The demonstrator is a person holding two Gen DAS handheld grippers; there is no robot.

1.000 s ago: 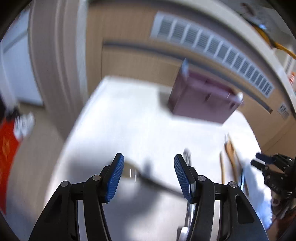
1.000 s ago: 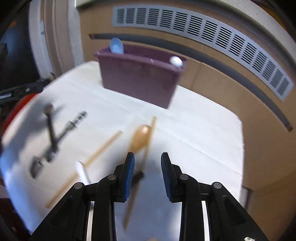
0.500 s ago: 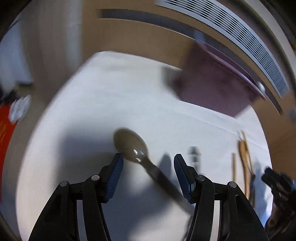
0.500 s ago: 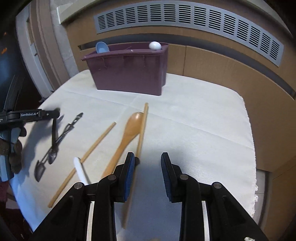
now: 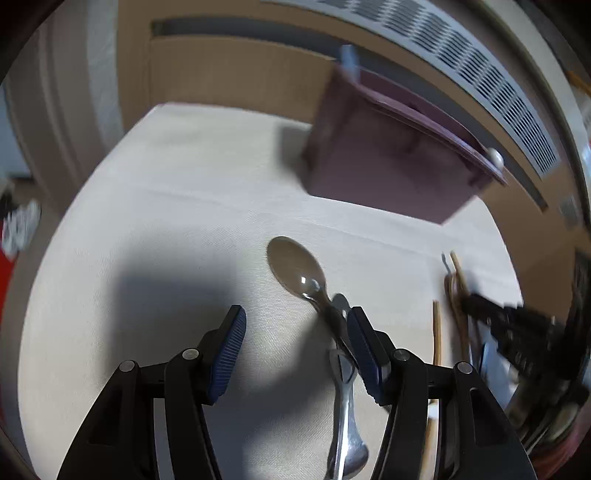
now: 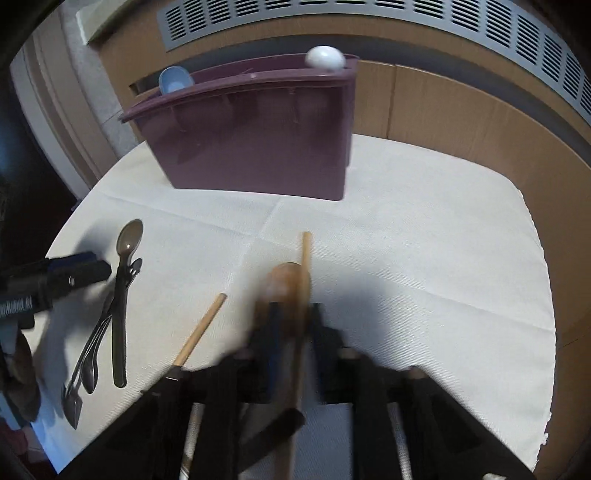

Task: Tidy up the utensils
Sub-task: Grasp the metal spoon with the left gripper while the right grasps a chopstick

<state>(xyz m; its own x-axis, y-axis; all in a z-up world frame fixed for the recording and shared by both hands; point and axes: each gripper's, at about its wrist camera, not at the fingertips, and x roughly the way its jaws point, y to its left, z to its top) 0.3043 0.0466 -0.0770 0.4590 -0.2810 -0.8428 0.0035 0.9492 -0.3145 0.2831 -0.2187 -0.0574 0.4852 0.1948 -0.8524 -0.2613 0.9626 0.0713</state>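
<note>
My left gripper [image 5: 293,345] is open and low over the white cloth. A grey-brown spoon [image 5: 295,267] lies just ahead, its handle running against my right finger. A metal utensil [image 5: 345,413] lies under that finger. My right gripper [image 6: 293,325] is blurred and part open, its fingers either side of a wooden spoon [image 6: 286,280] and a chopstick [image 6: 306,258]. Whether the pads touch them I cannot tell. The purple utensil bin [image 6: 258,140] stands at the back of the cloth. The left gripper also shows in the right wrist view [image 6: 55,277], beside the grey-brown spoon [image 6: 127,243].
A second chopstick [image 6: 201,328] lies left of the wooden spoon. Metal utensils [image 6: 88,358] lie at the cloth's left edge. The bin holds a blue spoon [image 6: 173,79] and a white spoon [image 6: 325,57]. A wooden wall with a vent [image 6: 369,22] runs behind the table.
My left gripper has swung left, so the grey-brown spoon now lies by its right finger. My right gripper has dropped forward over the wooden spoon and chopstick.
</note>
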